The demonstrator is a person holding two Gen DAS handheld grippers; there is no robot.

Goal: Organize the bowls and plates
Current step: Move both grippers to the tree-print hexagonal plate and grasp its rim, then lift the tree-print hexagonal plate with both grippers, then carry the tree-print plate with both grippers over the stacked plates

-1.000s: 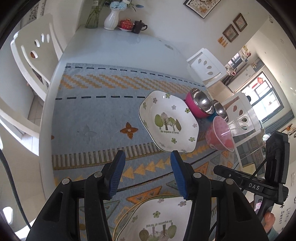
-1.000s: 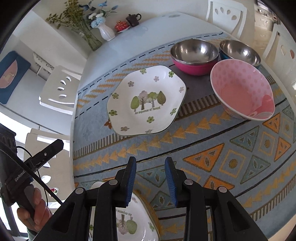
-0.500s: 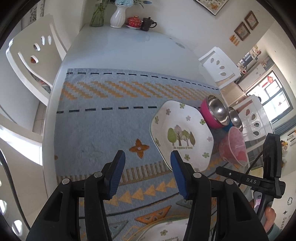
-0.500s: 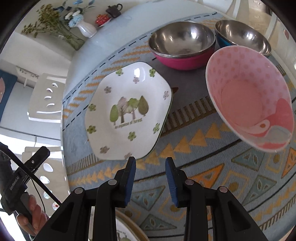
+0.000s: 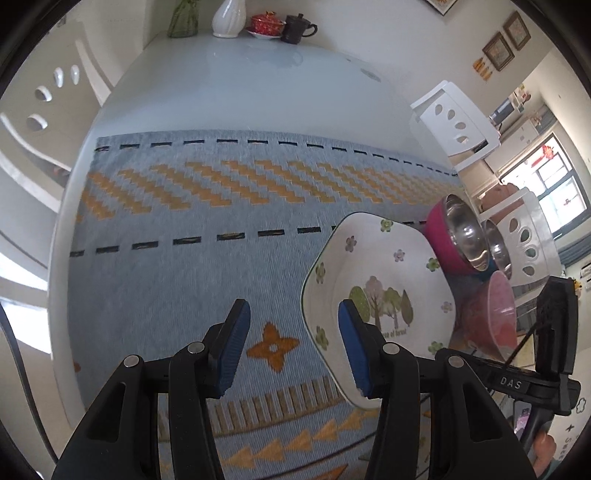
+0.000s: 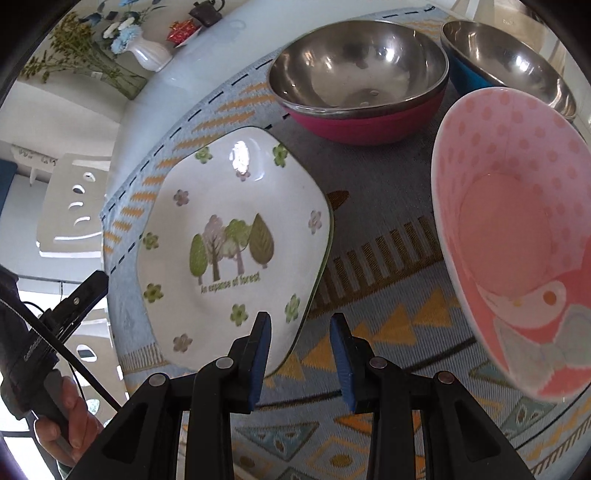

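A white plate with a tree print [image 6: 229,236] lies on the patterned mat. My right gripper [image 6: 300,343] hovers over its near right corner, jaws a narrow gap apart, with the plate's rim showing in the gap; the pads do not press it. My left gripper [image 5: 293,332] stands open over the plate [image 5: 384,288], at its left edge, its right finger over the rim. To the plate's right a pink dotted bowl [image 6: 517,236] stands tilted. Behind are a steel bowl with a magenta outside [image 6: 358,81] and one with a blue outside [image 6: 506,59].
The blue and orange mat [image 5: 184,258] covers most of the white table [image 5: 258,81]. A white vase [image 5: 229,18], a red pot and a dark teapot stand at the far end. White chairs [image 5: 458,118] ring the table. A hand [image 6: 70,417] holds the other gripper.
Both grippers have moved forward and down onto the tree plate, which looks much larger. A second plate at the near edge has slid out of view. Neither jaw gap has visibly changed.
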